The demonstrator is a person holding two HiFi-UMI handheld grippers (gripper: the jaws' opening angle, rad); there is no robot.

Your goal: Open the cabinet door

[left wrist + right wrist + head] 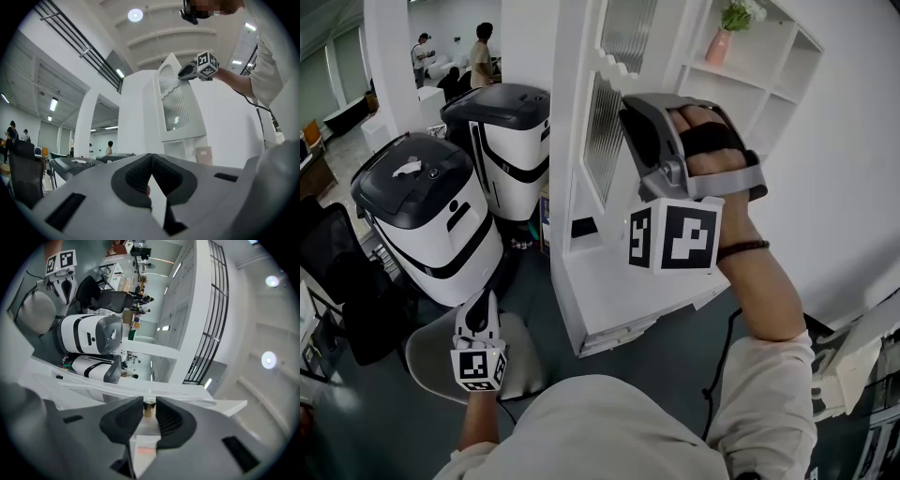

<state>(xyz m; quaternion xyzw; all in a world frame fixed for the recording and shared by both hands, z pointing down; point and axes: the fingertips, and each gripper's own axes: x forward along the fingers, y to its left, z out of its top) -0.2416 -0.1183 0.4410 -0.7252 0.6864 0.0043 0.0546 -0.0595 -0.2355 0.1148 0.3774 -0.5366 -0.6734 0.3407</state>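
A tall white cabinet has a door with a ribbed glass panel, standing ajar. My right gripper is raised to the door's edge. In the right gripper view its pads press from both sides on a small brass knob on the door. The left gripper view shows that same gripper at the door's top corner. My left gripper hangs low and apart from the cabinet, its jaws shut with nothing between them.
Two white-and-black machines stand left of the cabinet. A black office chair and a grey seat are at the lower left. A pink vase with a plant sits on the cabinet's open shelves. People stand far back.
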